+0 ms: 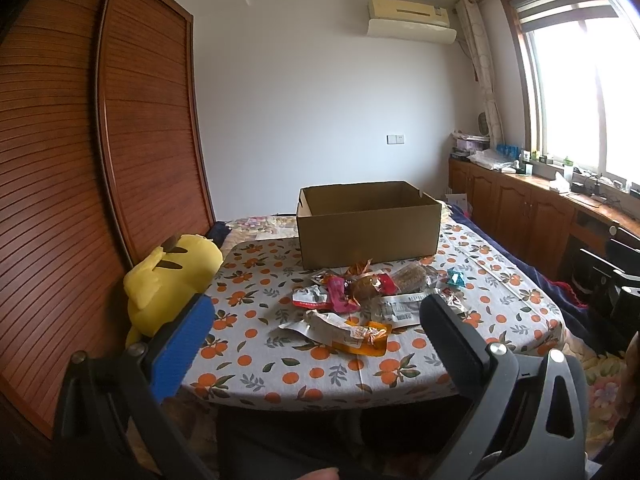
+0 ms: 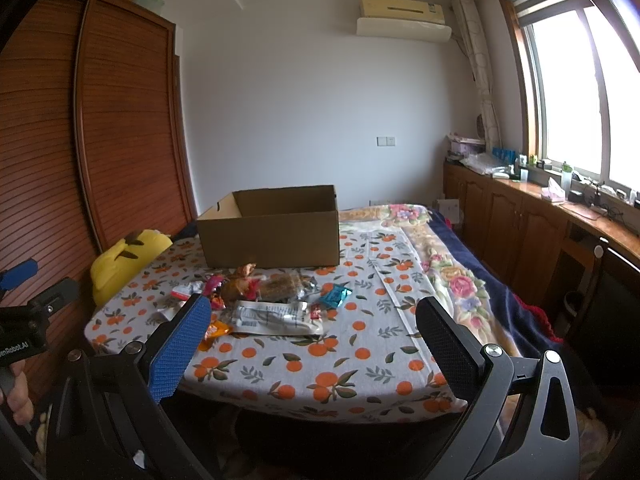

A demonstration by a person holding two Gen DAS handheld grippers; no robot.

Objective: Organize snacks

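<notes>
I judge this to be the very start: nothing is picked up, and both claws hang short of the near table edge. My left gripper has its jaws spread wide with nothing between them, and my right gripper is just as wide and empty. The snacks lie in a loose heap on the orange-print tablecloth, just in front of the cardboard box, some wrappers overlapping. A small teal packet sits at the right fringe of the heap, and a long white packet lies nearest me. The box stands open-topped; what I can see of its inside shows bare walls, though its floor is hidden from both views. The next move, I think, calls for reaching forward and closing on one wrapper alone, since they are thin, crinkly and likely to slip.
</notes>
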